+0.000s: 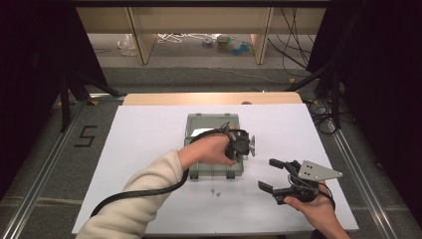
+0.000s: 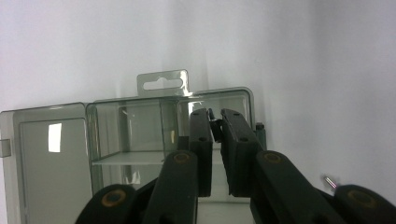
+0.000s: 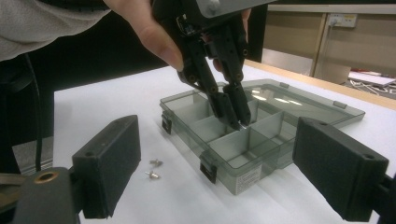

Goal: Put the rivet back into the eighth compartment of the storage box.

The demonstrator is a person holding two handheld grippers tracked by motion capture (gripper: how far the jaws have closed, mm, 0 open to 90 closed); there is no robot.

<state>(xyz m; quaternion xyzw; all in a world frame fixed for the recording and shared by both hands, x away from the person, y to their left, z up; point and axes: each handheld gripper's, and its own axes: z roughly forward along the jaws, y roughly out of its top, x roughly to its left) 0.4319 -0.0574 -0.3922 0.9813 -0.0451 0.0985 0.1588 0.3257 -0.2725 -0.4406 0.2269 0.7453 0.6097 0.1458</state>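
A clear grey compartment box (image 1: 213, 125) lies open in the middle of the white table, its lid (image 3: 303, 100) folded flat behind it. My left gripper (image 3: 236, 120) points down into a middle compartment, its jaws nearly together on a small metal screw (image 2: 215, 122). The box's dividers (image 2: 140, 158) show behind the jaws in the left gripper view. My right gripper (image 1: 267, 174) hovers low over the table to the right of the box, jaws wide open with nothing between them. Two loose screws (image 3: 154, 169) lie on the table in front of the box's near corner.
The loose screws (image 1: 215, 191) sit between the box and the table's front edge. Another small screw (image 2: 330, 182) lies on the table beside the left gripper. A black cable (image 1: 134, 191) trails from the left gripper along the sleeve. White tabletop (image 1: 149, 149) surrounds the box.
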